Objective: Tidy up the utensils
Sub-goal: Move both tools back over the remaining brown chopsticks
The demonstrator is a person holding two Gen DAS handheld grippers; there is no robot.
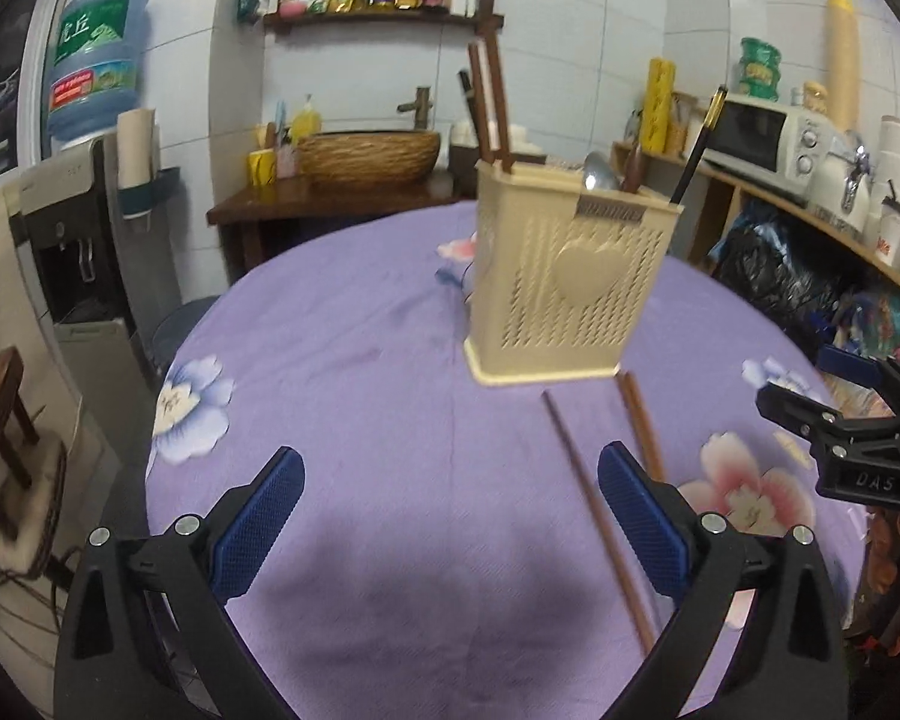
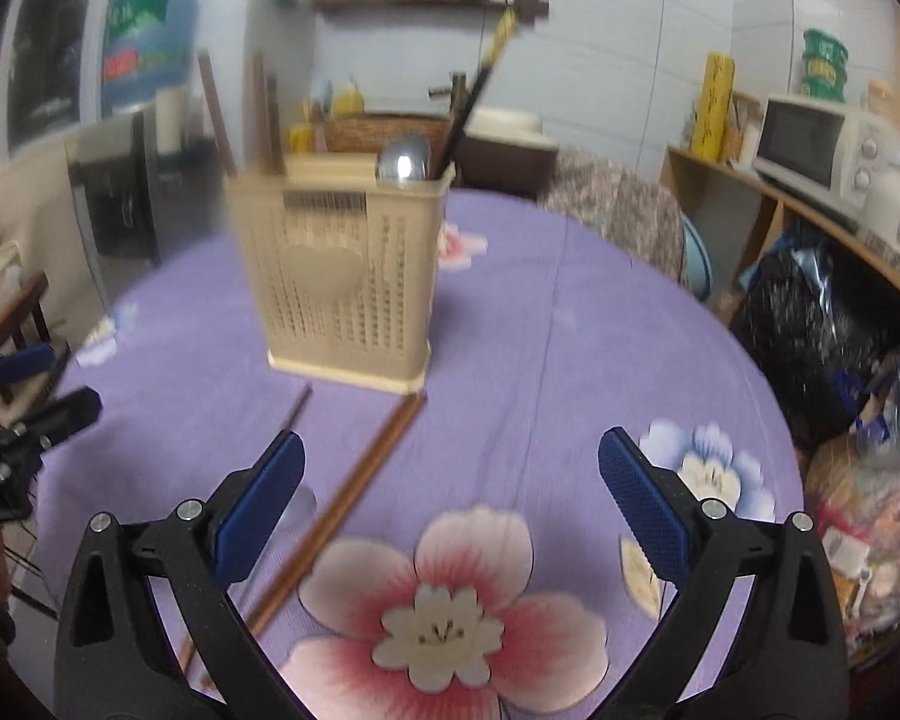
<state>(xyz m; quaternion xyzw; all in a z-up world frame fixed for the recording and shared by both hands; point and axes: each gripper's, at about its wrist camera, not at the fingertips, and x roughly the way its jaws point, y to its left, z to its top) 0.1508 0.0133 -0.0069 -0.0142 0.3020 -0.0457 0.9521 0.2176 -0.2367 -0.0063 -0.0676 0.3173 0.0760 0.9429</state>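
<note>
Utensils are spread over a purple tablecloth (image 1: pixel 360 360): a cream holder (image 1: pixel 570 276) is seen standing mid-table, already loaded with a spoon (image 2: pixel 403 161), a black chopstick (image 1: pixel 699 141) and brown sticks. Two brown chopsticks (image 2: pixel 354 492) are left lying flat on the cloth just in front of it. Left gripper (image 1: pixel 450 516) is held wide open with nothing between its jaws; right gripper (image 2: pixel 450 510) likewise, wide and empty. For a clean pickup, one stick at a time is best straddled across its length, pads closed squarely, then tipped upright into the holder. Near ends of both sticks are cut off behind the gripper bodies, and the holder's compartments cannot be made out through the blur.
</note>
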